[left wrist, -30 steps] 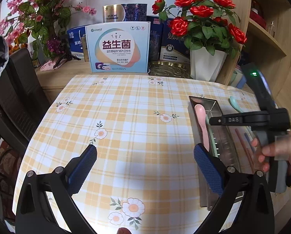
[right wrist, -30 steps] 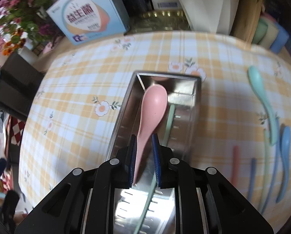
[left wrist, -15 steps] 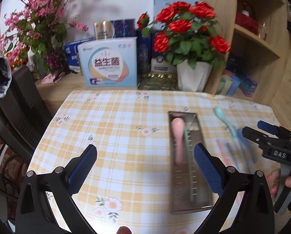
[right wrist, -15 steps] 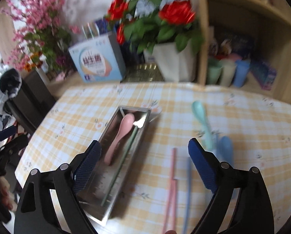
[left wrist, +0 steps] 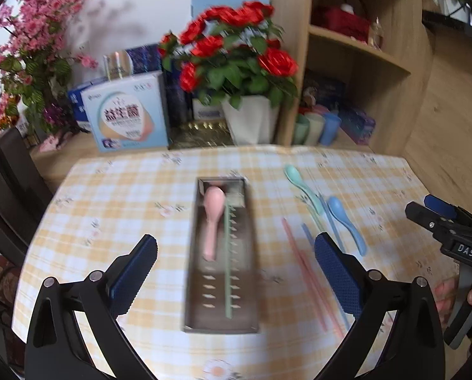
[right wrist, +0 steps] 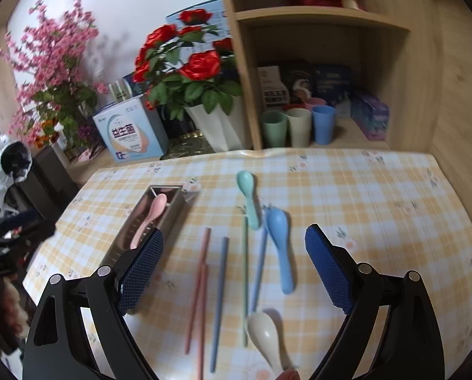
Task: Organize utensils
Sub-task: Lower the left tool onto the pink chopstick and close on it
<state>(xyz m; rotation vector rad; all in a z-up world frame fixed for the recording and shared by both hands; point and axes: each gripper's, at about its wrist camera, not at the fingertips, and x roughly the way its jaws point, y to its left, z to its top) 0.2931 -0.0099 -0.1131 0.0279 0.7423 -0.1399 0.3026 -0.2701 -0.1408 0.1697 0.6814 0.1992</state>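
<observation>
Right claw (right wrist: 234, 259) spread wide, empty, hovering over loose utensils on desk (right wrist: 378, 196); left claw (left wrist: 236, 266) also apart, empty, above steel tray (left wrist: 251, 285).

Risks: pink chopsticks (right wrist: 199, 281), blue chopstick (right wrist: 220, 300), green chopstick (right wrist: 244, 285) lie close, nearly parallel; claw may pinch two or knock neighbour askew. Blue spoon (right wrist: 281, 243), teal spoon (right wrist: 249, 196) just beside; beige spoon (right wrist: 266, 335) near desk edge, could be nudged off.

Tray holds pink spoon (left wrist: 212, 221), green chopstick alongside. Cups (right wrist: 299, 126) on shelf: contents hidden.
</observation>
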